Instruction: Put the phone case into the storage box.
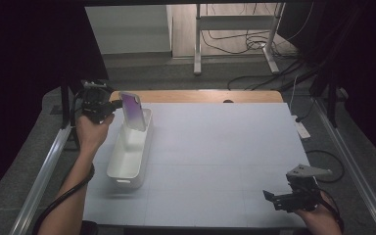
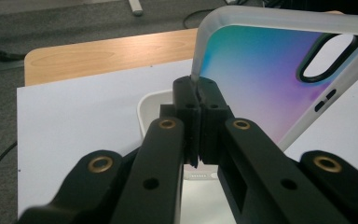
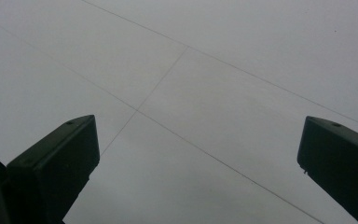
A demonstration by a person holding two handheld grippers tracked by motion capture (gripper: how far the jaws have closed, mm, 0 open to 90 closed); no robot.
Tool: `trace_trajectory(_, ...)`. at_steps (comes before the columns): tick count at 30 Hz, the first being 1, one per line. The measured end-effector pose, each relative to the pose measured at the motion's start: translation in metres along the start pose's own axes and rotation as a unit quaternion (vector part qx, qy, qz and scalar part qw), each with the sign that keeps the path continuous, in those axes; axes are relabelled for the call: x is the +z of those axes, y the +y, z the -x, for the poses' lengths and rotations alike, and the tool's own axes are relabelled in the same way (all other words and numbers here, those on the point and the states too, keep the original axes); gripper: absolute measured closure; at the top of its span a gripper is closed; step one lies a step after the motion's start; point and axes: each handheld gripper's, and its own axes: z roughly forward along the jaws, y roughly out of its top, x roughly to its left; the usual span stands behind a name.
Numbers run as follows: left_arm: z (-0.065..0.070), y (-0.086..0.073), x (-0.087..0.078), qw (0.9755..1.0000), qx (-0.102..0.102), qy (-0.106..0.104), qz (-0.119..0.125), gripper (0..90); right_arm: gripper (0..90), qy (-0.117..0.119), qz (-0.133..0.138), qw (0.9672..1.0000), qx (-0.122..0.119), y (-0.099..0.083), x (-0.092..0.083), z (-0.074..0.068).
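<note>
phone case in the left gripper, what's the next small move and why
Probably lower it a little further into the white bin. The left gripper is shut on the phone case by one edge, and in the high view the case stands nearly upright over the bin's far end, not yet lying inside. The right gripper hangs open, far off over the bare white table, so it cannot help.

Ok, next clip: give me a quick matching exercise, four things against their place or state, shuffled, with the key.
Things:
1. phone case
2. white tray
3. left gripper
4. right gripper

States:
A. open over bare table
B. pinched by one edge, standing over the tray's far end
C. shut on the case's rim
D. lying on the table's left side

Pairs: 1-B, 2-D, 3-C, 4-A
</note>
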Motion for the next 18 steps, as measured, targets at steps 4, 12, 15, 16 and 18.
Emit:
trace_trajectory(4, -0.002, 0.000, 0.006, 1.0000, -0.003, 0.003, 0.001, 88.5, 0.0, 0.000, 0.002, 1.0000, 0.003, 0.000, 0.000, 0.000)
trace_trajectory(12, -0.005, -0.001, 0.016, 0.9999, -0.008, 0.010, 0.000, 88.5, 0.0, 0.002, 0.002, 1.0000, 0.004, 0.000, 0.000, 0.001)
trace_trajectory(15, -0.006, -0.001, 0.021, 0.9999, -0.010, 0.013, -0.001, 88.5, 0.0, 0.002, 0.001, 1.0000, 0.004, 0.000, 0.000, 0.001)
trace_trajectory(16, -0.006, -0.001, 0.022, 0.9998, -0.013, 0.012, 0.000, 88.5, 0.0, 0.002, 0.000, 1.0000, 0.005, 0.000, 0.000, 0.001)
trace_trajectory(18, -0.006, -0.001, 0.026, 0.9998, -0.013, 0.015, -0.002, 88.5, 0.0, 0.003, 0.000, 1.0000, 0.006, 0.000, 0.000, 0.001)
